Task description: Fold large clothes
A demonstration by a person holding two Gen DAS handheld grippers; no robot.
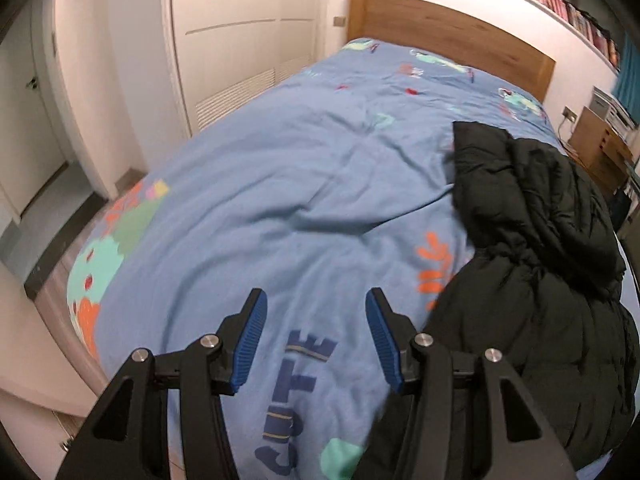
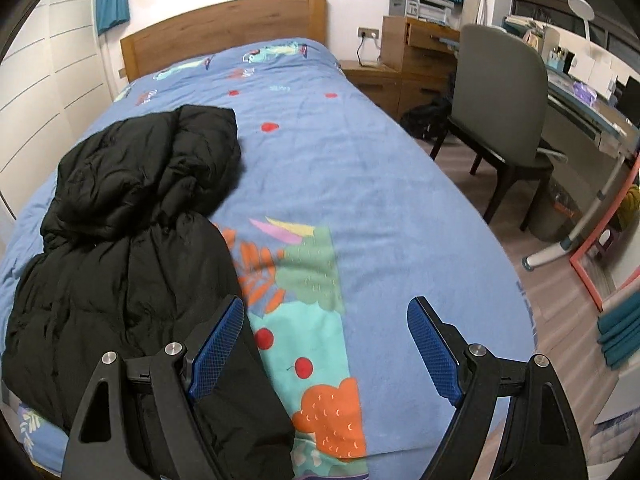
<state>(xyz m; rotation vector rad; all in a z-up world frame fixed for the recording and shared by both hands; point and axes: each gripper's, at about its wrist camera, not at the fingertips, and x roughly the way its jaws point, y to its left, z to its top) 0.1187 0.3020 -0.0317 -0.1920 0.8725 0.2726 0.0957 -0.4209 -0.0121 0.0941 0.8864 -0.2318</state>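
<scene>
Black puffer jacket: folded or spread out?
Partly folded. The black puffer jacket lies as a narrow, bunched strip lengthwise on the blue duvet, hood crumpled on top; neither hand-held gripper holds it.

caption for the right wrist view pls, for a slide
Open right gripper hovers over black puffer jacket on blue bedspread.

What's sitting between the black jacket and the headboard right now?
Only bare blue bedspread. In the right wrist view, nothing lies between the black jacket and the wooden headboard; the left wrist view agrees.
</scene>
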